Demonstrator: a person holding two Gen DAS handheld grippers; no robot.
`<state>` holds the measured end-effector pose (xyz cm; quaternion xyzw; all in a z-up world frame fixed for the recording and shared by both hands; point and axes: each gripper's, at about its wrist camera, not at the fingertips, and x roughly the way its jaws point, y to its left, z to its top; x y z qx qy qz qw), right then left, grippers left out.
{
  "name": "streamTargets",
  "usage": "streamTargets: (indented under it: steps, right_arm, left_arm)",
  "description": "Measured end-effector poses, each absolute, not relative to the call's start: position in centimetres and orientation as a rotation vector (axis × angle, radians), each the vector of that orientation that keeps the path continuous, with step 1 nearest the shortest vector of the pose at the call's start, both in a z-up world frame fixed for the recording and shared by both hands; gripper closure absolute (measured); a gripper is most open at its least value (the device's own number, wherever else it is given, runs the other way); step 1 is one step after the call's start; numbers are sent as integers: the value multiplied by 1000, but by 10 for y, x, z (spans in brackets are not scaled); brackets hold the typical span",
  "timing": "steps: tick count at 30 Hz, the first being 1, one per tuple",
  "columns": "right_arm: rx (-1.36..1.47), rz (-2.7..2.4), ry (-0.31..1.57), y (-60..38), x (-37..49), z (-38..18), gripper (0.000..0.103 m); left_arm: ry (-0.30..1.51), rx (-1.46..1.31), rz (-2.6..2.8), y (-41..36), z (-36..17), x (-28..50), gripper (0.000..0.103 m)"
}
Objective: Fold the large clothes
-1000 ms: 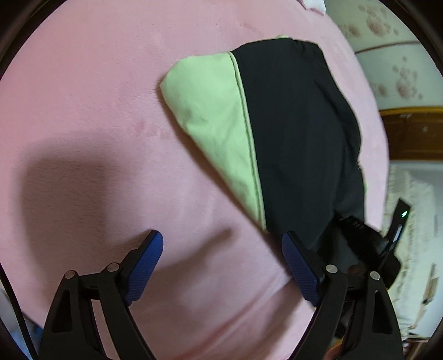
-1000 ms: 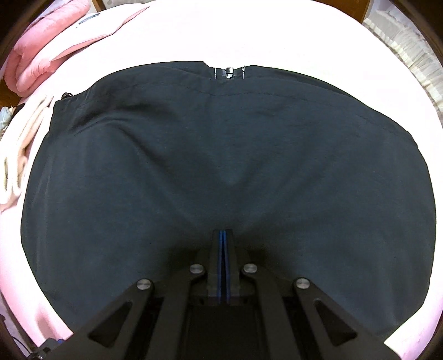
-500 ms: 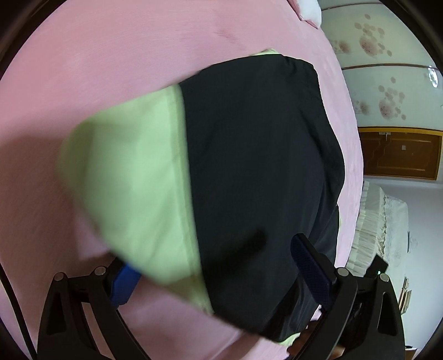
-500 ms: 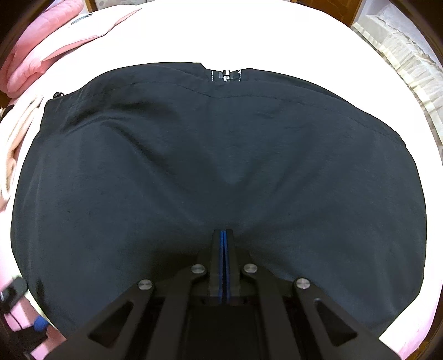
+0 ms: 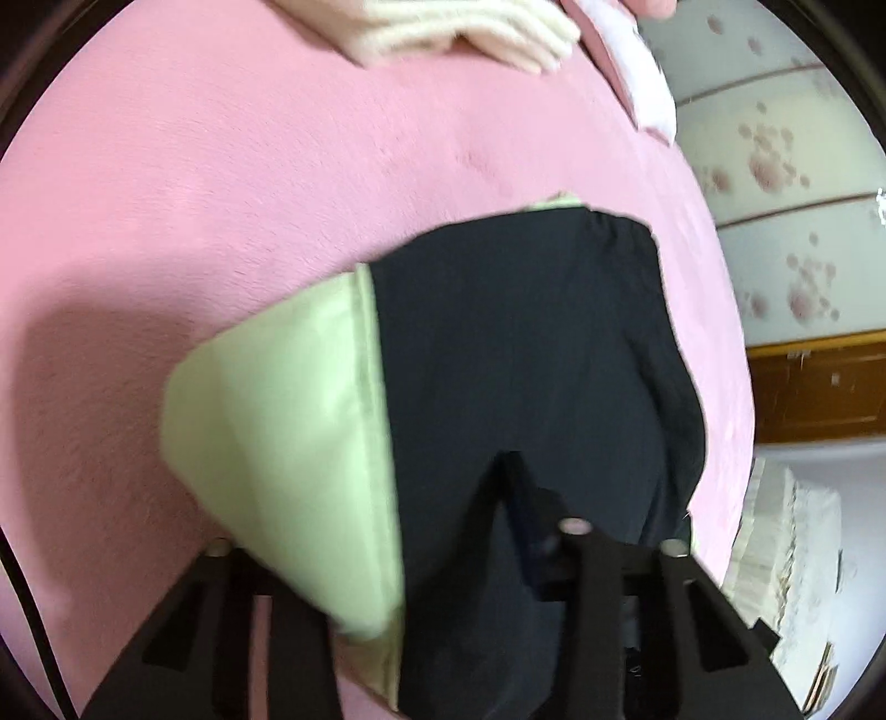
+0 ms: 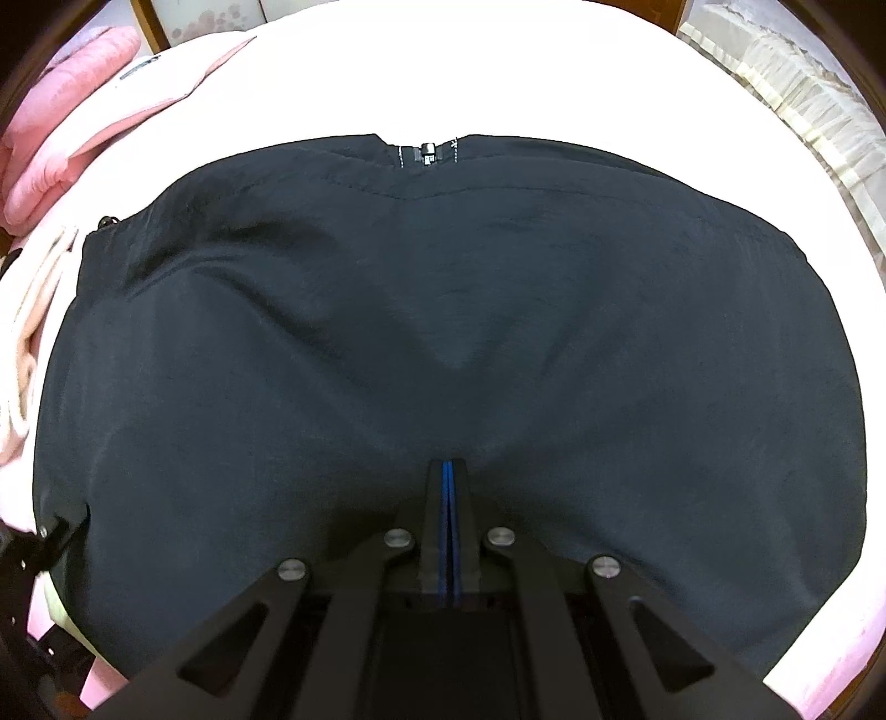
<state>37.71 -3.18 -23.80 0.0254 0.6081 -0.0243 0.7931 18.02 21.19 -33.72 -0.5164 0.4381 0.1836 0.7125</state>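
- Right gripper (image 6: 447, 462): its two blue-lined fingers are pressed flat together on a pinch of the black jacket (image 6: 443, 343), and creases in the cloth fan out from the tips.
- Left gripper (image 5: 498, 471): only one dark finger shows clearly, poking up in front of the black cloth; the other side is covered by the pale green lining (image 5: 288, 432), so I cannot tell how wide it stands or whether it has hold of anything.
- Black jacket, in the right wrist view, is spread wide across the middle of the pink blanket (image 6: 581, 72), which is washed out to near white at the far side. A zipper pull (image 6: 427, 152) sits at the middle of the jacket's far edge.
- In the left wrist view, the pale green lining is turned out along the left side of the dark cloth, draping over the near-left part of the gripper frame.
- Cream folded cloth (image 5: 465, 33) lies at the far edge of the blanket; this view is blurred.
- Pink pillow (image 6: 72, 99) rests at the far left in the right wrist view.
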Motion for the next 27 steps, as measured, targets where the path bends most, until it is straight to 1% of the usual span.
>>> streamTargets:
  steps: [1,2,5,8,10,14,20,25,27]
  right_arm:
    - [63,-47,1312,-33,378,-237,102]
    - [72,-42,1315,-35,378,-237,102]
    - [98,-26,1320,-43,380,-239,102]
    - [139,4,1323,-54,380,-239,102]
    - [174,23,1327,-63,382,-242,102]
    - [250,92,1336,-84,385,-245,102]
    - [416,258,1360,-128,390,-263,102]
    - [727,403,1427,-198,398,-286,103]
    - [801,426,1398,-233,399,-282,103]
  left_arm:
    - [952,-1146,395,211,-330,180,85]
    - [921,-1134,370,209,-321,180,89]
    - [849,-1001,259,191,-286,192,93]
    - [770,-844,125,161,-242,201,94]
    - [726,-800,42,141,-219,204,95]
    - [692,-673,-113,87,-178,210,95]
    - [723,-584,-277,9,-165,216,95]
    - [742,-539,-358,-47,-166,205,95]
    - [768,-485,-387,-76,-169,203,95]
